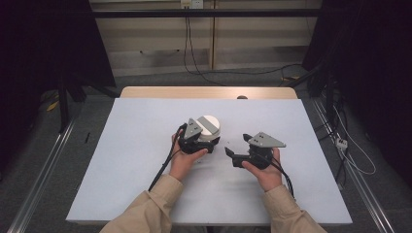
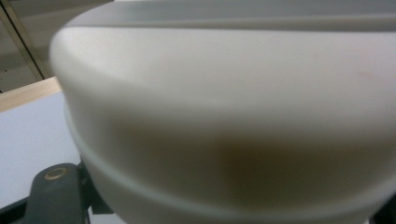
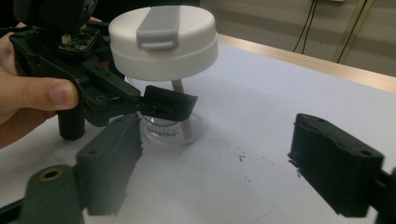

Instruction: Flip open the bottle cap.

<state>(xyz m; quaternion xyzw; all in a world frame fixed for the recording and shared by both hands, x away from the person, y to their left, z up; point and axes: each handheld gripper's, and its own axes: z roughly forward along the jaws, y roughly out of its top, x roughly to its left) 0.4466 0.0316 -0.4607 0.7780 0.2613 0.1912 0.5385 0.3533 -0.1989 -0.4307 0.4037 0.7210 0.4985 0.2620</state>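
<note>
A clear cup with a white lid (image 1: 210, 125) stands upright on the white sheet (image 1: 145, 160) near the table's middle. A grey flap lies across the lid (image 3: 163, 35), and a pale straw (image 3: 183, 116) leans inside the clear body. My left gripper (image 1: 206, 145) is shut on the cup's clear body just under the lid, and one of its black fingers (image 3: 168, 105) crosses the front of the cup. The white lid (image 2: 224, 93) looms close and blurred in the left gripper view. My right gripper (image 1: 237, 144) is open to the right of the cup with nothing between its fingers (image 3: 336, 172).
The sheet covers a wooden table whose far edge (image 1: 209, 92) shows. Small dark specks (image 3: 243, 157) mark the sheet in front of the right gripper. Cables (image 1: 243, 73) lie on the floor beyond the table, and metal rails (image 1: 43, 165) run along both sides.
</note>
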